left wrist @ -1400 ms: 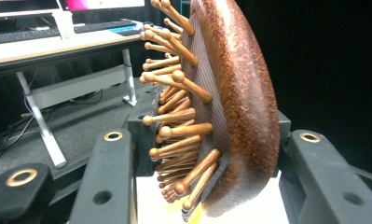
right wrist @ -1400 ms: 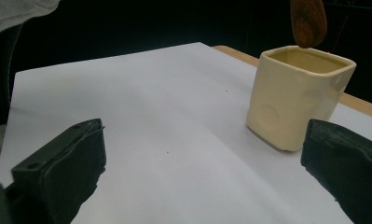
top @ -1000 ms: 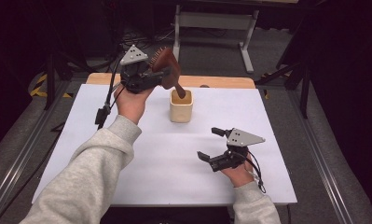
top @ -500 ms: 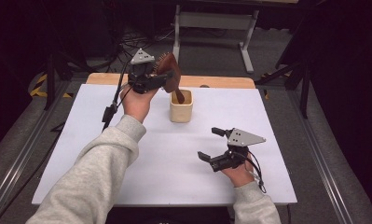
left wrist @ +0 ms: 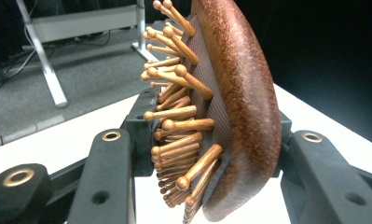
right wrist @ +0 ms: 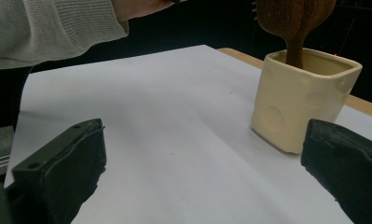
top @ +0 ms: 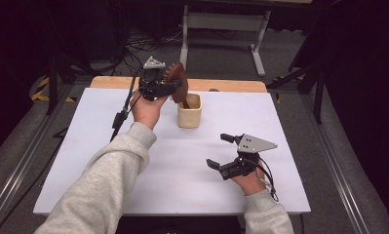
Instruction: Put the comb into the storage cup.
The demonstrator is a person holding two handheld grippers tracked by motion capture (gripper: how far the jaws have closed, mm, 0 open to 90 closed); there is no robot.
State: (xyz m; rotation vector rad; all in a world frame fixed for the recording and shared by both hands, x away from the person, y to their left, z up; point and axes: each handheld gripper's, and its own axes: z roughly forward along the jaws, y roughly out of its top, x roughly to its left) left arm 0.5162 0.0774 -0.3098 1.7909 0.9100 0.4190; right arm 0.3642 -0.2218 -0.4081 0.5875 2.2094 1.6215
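A brown wooden hairbrush with wooden pins is tilted over a cream square cup at the back middle of the white table. Its handle reaches down into the cup. My left gripper is shut on the brush head; in the left gripper view the brush sits between both black jaws, pins facing left. My right gripper rests on the table at the front right, open and holding nothing. The right gripper view shows the cup ahead with the brush handle inside it.
The white tabletop has a wooden strip along its back edge. A black cable trails from my left gripper over the table's left part. A grey sleeve crosses the right gripper view's top left. Metal frame legs stand behind.
My left hand has moved down and a little right with the hairbrush, sinking its handle deeper into the cup. The right gripper has stayed in place.
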